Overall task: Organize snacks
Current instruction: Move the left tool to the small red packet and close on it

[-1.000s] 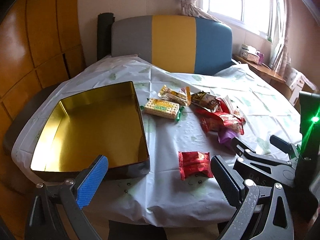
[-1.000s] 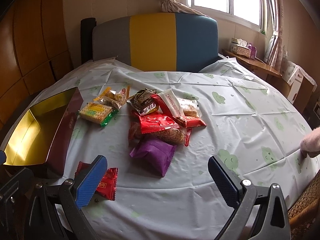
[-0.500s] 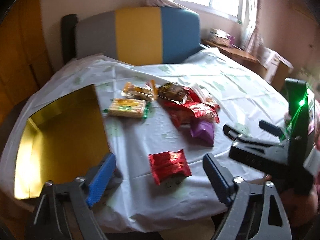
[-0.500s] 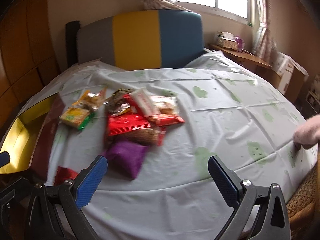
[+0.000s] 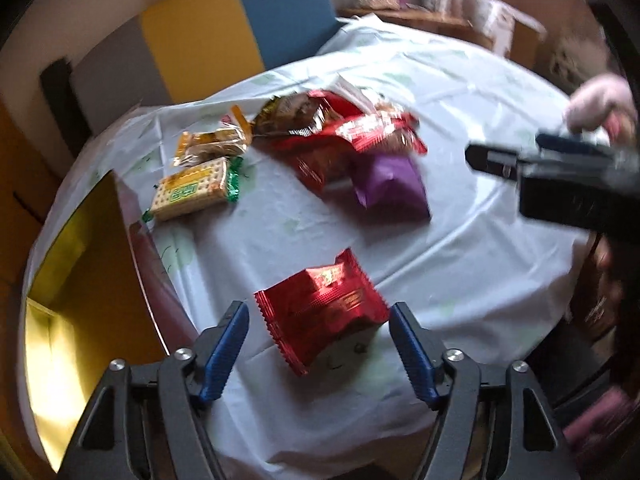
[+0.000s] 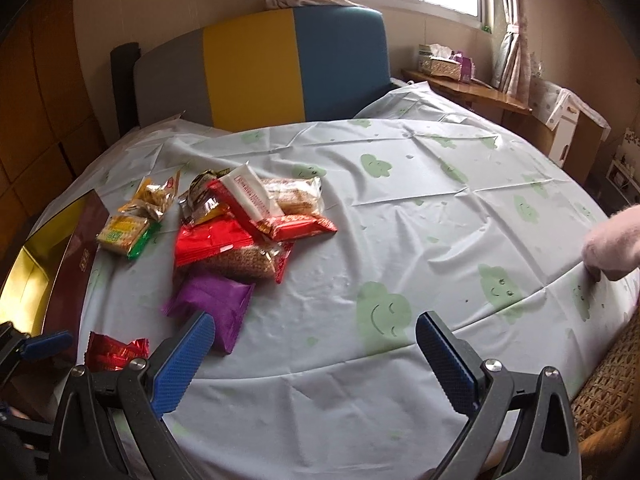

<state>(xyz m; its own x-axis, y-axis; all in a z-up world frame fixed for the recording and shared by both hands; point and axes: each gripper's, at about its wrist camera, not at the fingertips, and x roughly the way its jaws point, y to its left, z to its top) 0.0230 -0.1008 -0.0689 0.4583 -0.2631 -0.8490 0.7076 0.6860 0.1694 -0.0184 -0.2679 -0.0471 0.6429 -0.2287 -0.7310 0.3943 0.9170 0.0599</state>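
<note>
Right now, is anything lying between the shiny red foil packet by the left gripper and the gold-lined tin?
No, only bare tablecloth separates the red foil packet from the gold-lined tin in the left wrist view. The left gripper is open, with its fingers either side of the packet.

Round table, smiley-print cloth (image 6: pixel 400 216); on it gold-lined tin (image 5: pixel 76 280), snack pile (image 6: pixel 240 224), purple packet (image 6: pixel 216 304), red packet (image 5: pixel 324 308).

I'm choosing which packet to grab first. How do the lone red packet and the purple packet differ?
The red packet lies alone between the open left gripper fingers; the purple packet sits farther off, touching the snack pile. Red is shiny, crinkled foil; purple looks matte. Both lie flat on the tablecloth, outside the gold tin.
</note>
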